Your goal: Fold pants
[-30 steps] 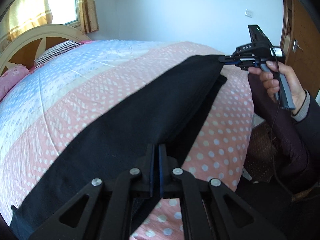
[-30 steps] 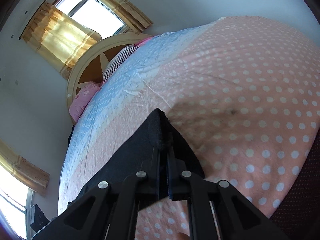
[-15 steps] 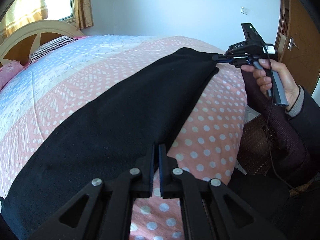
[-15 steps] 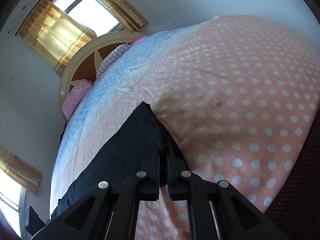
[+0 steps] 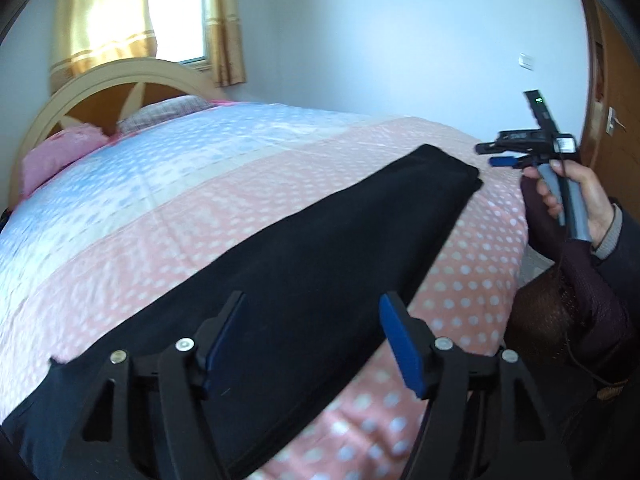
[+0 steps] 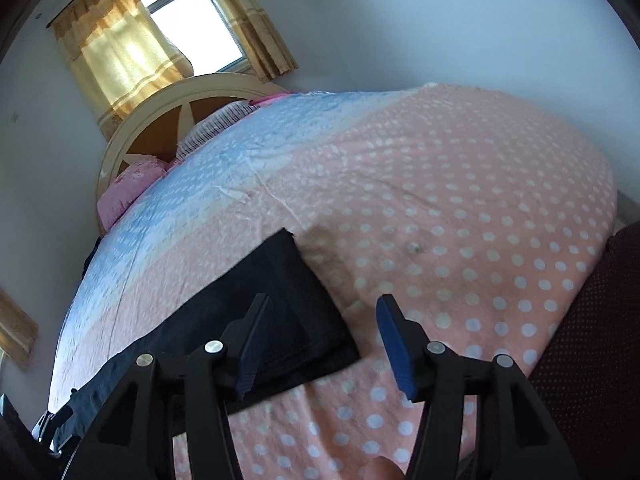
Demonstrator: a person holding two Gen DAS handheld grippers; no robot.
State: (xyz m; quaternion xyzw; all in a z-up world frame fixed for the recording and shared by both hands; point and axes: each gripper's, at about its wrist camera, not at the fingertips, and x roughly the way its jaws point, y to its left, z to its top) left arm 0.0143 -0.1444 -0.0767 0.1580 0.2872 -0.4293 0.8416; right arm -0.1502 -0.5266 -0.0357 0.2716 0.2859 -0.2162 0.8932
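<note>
Your left gripper (image 5: pixel 312 332) and right gripper (image 6: pixel 316 336) gape wide, holding nothing. The long black fabric pants (image 5: pixel 320 248) lie lengthwise along the near edge of the pink polka-dot bedspread (image 5: pixel 472 264), seemingly ready for the cross fold.

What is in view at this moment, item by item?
pants: 1, black, lying long and flat on the quilt.
quilt: 1, pink and blue with white dots, covers the bed.
pillows: 2, one pink, one striped, at the headboard.
headboard: 1, cream and brown, below the window.
window: 1, yellow curtains.
door: 1, brown, far right.
left hand-held gripper: open, over the pants.
right hand-held gripper: open, at the pants' end.
</note>
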